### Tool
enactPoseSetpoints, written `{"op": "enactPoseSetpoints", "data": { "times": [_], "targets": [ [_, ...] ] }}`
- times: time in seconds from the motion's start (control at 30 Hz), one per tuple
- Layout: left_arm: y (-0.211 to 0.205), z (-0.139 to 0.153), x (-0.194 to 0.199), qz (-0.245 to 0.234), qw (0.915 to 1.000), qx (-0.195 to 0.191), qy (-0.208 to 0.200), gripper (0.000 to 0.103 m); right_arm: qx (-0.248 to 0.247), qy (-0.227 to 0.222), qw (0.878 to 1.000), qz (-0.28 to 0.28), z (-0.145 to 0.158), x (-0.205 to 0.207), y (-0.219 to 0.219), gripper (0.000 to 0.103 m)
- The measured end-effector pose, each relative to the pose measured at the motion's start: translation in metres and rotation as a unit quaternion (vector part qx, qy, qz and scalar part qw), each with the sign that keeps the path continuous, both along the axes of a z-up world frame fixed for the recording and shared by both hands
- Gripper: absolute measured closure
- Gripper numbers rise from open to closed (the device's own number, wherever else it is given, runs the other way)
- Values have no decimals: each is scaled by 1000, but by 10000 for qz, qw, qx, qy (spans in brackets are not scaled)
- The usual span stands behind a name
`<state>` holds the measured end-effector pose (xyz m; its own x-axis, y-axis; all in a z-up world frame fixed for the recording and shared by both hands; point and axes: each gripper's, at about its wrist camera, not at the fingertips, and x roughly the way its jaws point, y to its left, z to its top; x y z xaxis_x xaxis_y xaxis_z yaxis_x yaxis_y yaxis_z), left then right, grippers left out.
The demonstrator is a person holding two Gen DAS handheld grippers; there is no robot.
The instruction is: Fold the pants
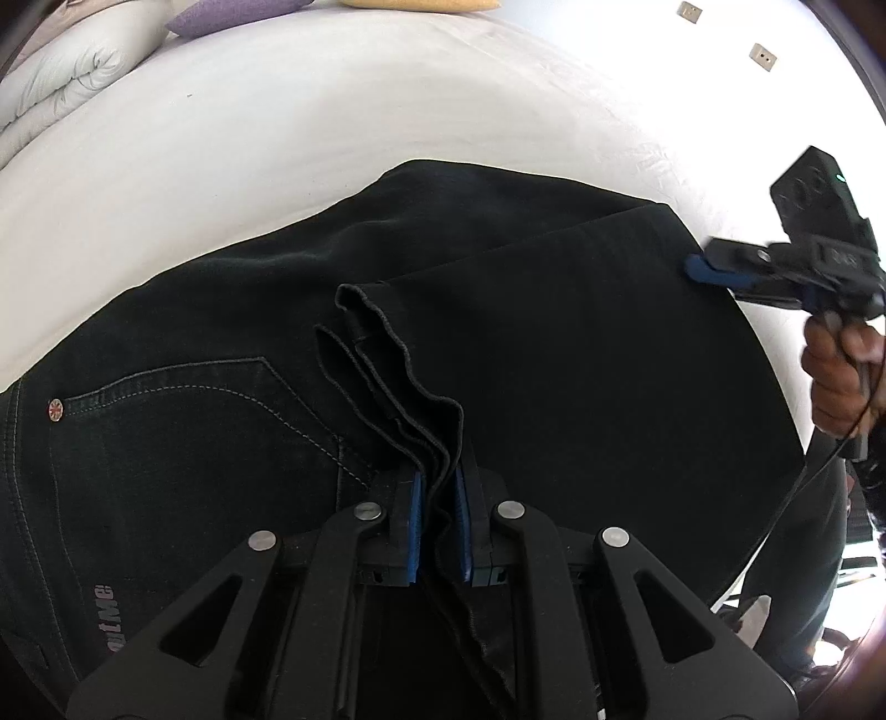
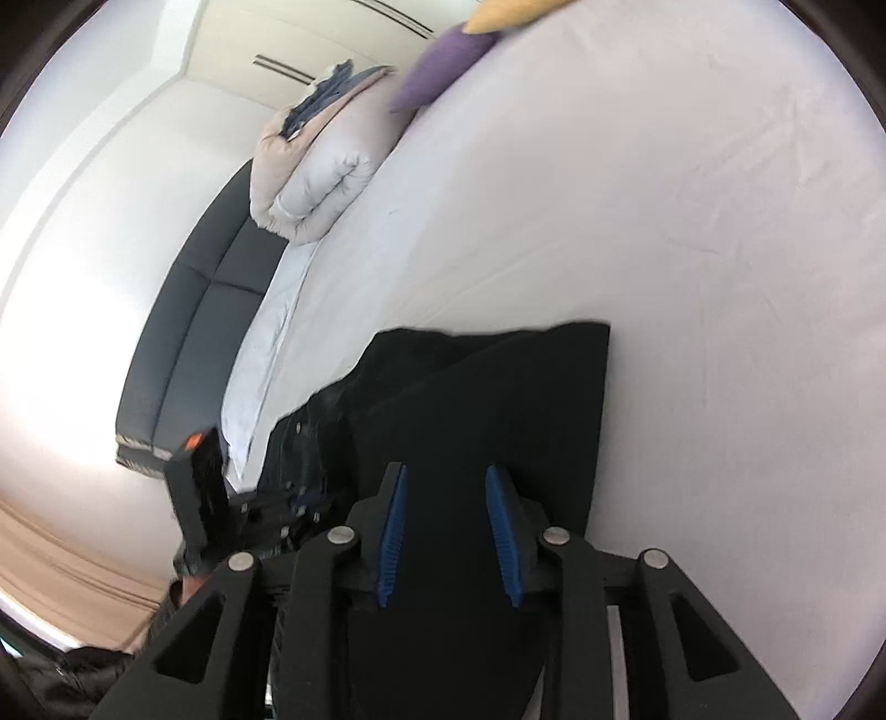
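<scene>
Black jeans [image 1: 498, 343] lie on a white bed sheet [image 1: 277, 138], the legs folded back over the seat. My left gripper [image 1: 440, 493] is shut on the leg hems [image 1: 398, 382], bunched between its blue pads. A back pocket [image 1: 210, 410] with a rivet shows at the left. My right gripper [image 1: 700, 268] appears at the jeans' right edge in the left wrist view. In the right wrist view it [image 2: 446, 498] is open, hovering over the folded jeans [image 2: 487, 399] with nothing between its pads. The left gripper's body [image 2: 205, 487] shows at the lower left there.
A rolled white duvet [image 2: 315, 183] lies at the bed's far end. A purple pillow [image 2: 443, 66] and a yellow pillow [image 2: 509, 14] lie beyond it. A dark sofa [image 2: 183, 332] stands beside the bed. Wall sockets [image 1: 761, 55] are behind.
</scene>
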<state>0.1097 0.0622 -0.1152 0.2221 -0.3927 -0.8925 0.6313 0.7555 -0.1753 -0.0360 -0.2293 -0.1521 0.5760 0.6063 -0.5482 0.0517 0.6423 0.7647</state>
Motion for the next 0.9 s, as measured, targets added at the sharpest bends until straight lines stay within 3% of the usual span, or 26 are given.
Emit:
{"op": "enactPoseSetpoints", "data": {
  "times": [0.1,0.27,0.63,0.83,0.9],
  "targets": [
    [-1,2,-2,5,10000,14,-21,92,43,88,9999,-32,-7,11,1,82],
    [1,3,0,7,10000,-10,-27,92,42,203,9997,109,-16,3,22,82],
    [10,7,-4,73,9999,-106,-80,92,312,300,9979,491,-24,-81,57,81],
    [23,6,-2,262,9985,-474,57,91,390,440,9972,459,-25,-123,66,82],
    [31,7,0,403,9968,-672,175,91,343,491,9974,389,-27,-127,65,87]
  ]
}}
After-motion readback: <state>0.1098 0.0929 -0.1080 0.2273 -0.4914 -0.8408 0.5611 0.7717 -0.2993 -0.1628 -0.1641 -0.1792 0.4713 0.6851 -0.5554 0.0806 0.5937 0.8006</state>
